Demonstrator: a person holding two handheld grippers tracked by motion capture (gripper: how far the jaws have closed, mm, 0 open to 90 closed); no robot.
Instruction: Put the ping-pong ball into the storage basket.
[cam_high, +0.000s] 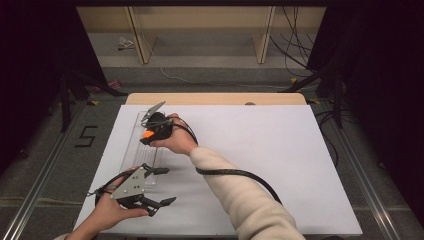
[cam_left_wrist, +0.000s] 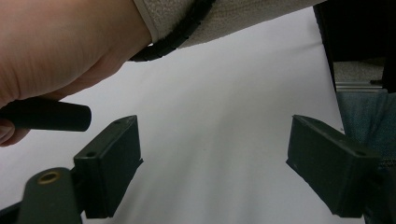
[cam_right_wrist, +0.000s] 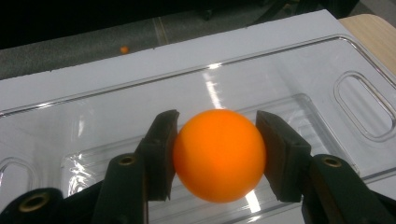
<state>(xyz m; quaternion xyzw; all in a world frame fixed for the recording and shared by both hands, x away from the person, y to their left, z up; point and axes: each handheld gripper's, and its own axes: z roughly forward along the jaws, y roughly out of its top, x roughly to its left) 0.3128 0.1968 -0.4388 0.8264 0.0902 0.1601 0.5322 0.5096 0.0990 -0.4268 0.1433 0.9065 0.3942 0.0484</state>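
Note:
An orange ball (cam_right_wrist: 218, 155) sits pinched between the two black jaws of my right gripper (cam_right_wrist: 215, 154), which is shut on it and hangs over a clear plastic tray (cam_right_wrist: 299, 79). From above, that ball (cam_high: 148, 134) and right gripper (cam_high: 150, 136) are over the tray (cam_high: 131, 150) at the left side of the white table top. My left gripper (cam_high: 167, 186) rests near the front left of the table, at the tray's near end. Its jaws stand wide apart, and the left gripper (cam_left_wrist: 212, 165) is open with only white surface between them.
The white table top (cam_high: 270, 165) stretches right of the tray. A black cable (cam_high: 240, 174) loops from the right gripper across the cream sleeve. A small orange speck (cam_right_wrist: 124, 49) lies on the grey floor beyond the table. Wooden shelving stands behind.

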